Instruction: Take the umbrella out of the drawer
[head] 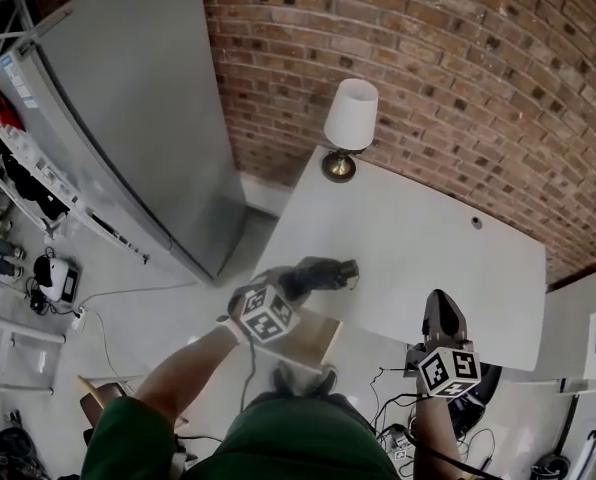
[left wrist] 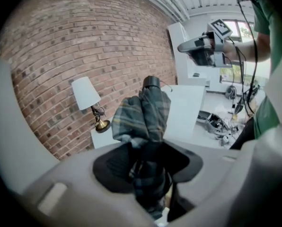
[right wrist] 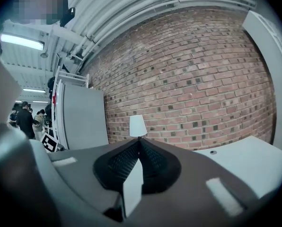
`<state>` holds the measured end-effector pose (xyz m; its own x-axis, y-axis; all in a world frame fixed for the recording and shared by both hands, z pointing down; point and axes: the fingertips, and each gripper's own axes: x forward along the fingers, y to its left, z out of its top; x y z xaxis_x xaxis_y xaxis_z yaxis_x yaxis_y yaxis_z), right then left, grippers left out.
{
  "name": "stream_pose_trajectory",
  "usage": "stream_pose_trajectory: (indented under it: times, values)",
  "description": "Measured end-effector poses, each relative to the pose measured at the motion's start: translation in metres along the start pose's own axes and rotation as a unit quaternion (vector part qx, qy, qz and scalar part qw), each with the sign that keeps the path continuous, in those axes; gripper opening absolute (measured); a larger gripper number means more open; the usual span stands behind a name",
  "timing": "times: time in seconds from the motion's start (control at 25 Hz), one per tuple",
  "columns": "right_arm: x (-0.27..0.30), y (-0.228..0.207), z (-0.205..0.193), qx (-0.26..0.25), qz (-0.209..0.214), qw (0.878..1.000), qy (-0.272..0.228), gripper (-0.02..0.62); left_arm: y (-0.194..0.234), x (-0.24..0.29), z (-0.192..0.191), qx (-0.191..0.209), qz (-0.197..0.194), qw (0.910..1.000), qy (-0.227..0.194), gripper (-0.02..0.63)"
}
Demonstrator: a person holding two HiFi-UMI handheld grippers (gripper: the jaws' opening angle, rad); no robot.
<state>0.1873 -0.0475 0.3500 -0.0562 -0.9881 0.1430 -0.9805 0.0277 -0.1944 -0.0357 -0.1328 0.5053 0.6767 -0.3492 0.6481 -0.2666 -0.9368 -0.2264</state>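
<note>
A folded plaid umbrella (left wrist: 145, 113) with a black cap sticks out between my left gripper's (left wrist: 148, 151) jaws, which are shut on its lower part. In the head view the dark umbrella (head: 328, 269) hangs over the near left corner of the white table (head: 418, 238), held by the left gripper (head: 300, 282). Under that corner shows the light wooden drawer (head: 321, 337), partly hidden by the left gripper. My right gripper (head: 440, 304) hovers over the table's near edge. In the right gripper view its pads (right wrist: 131, 159) meet, the right gripper (right wrist: 140, 144) shut and empty.
A brass lamp with a white shade (head: 349, 120) stands at the table's far corner against the brick wall (head: 428, 58). A tall grey cabinet (head: 138, 108) stands to the left. Cables and gear lie on the floor (head: 53, 278). People stand far off at the left (right wrist: 25, 119).
</note>
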Motion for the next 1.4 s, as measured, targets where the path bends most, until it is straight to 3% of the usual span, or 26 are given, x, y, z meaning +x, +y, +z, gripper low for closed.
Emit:
stream_pose_trajectory:
  times: [0.24,0.6,1.12,1.4]
  values:
    - [-0.014,0.002,0.005,0.009,-0.035,0.999,-0.017,0.000,0.036,-0.001,0.011,0.023,0.025,0.9994,-0.009,0.170]
    - [-0.021,-0.010,-0.015,0.024,-0.054,0.998,-0.006,0.000,0.060,0.041,0.013,0.043,0.022,0.9987,0.020,0.172]
    - [0.046,-0.096,-0.019,0.037,-0.042,0.998,0.021,0.000,0.104,0.154,0.012,0.029,0.028,0.9947,0.095,0.172]
    - [0.095,-0.141,-0.029,0.043,-0.025,0.998,0.050,0.000,0.123,0.220,-0.005,0.032,0.018,0.9873,0.154,0.172]
